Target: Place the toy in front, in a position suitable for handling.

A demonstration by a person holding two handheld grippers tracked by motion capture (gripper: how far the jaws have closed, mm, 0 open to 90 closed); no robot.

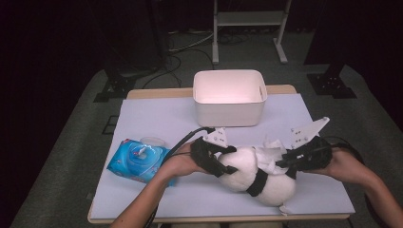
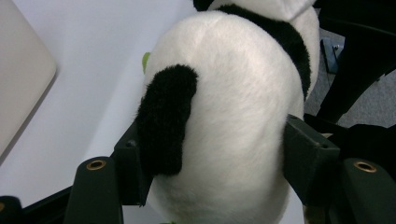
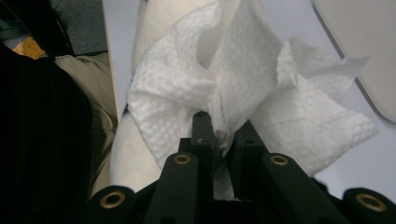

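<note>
A black-and-white plush panda (image 1: pixel 259 178) lies on the table in front of the person. My left gripper (image 1: pixel 227 164) comes in from the left, its jaws pressed on either side of the panda's round white head (image 2: pixel 233 93), with a black ear under the left jaw. My right gripper (image 1: pixel 284 160) comes in from the right, shut on a crumpled white wipe (image 1: pixel 268 153). In the right gripper view the wipe (image 3: pixel 196 84) fans out from the pinched jaws of the right gripper (image 3: pixel 219 133) and rests against the panda's white fur (image 3: pixel 123 158).
A white empty bin (image 1: pixel 229 97) stands at the back middle of the table, seen also as the bin (image 2: pixel 18 70) and the bin (image 3: pixel 359 42). A blue pack of wet wipes (image 1: pixel 138 160) lies at the left on the pale mat (image 1: pixel 157 114). Dark floor and stands surround the table.
</note>
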